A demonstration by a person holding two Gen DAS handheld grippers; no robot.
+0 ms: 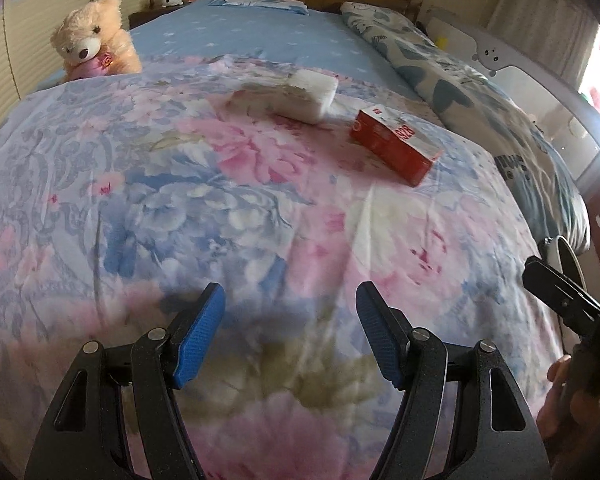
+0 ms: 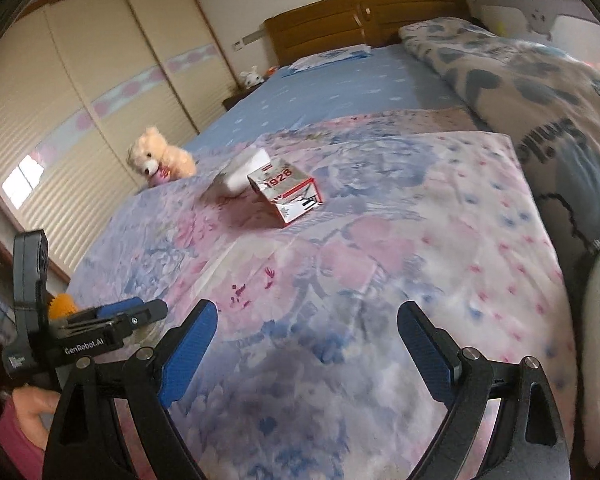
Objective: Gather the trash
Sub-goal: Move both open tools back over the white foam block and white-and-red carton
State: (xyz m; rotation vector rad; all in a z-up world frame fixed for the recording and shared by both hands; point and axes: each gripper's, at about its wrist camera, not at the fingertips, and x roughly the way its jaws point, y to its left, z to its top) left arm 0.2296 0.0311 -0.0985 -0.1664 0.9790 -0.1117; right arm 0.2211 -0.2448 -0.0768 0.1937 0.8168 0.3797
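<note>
A red and white carton marked 1926 lies on the floral quilt, with a white tissue pack just behind it. In the right wrist view the carton and the tissue pack sit mid-bed, well ahead of my right gripper. My left gripper hovers open over the quilt, short of both items, nothing between its blue pads. The right gripper stands wide open and empty. The left gripper also shows at the left of the right wrist view.
A cream teddy bear sits at the bed's left edge. A rolled patterned duvet lies along the right side. Wooden headboard at the far end, wardrobe doors on the left. A white rim shows at the right edge.
</note>
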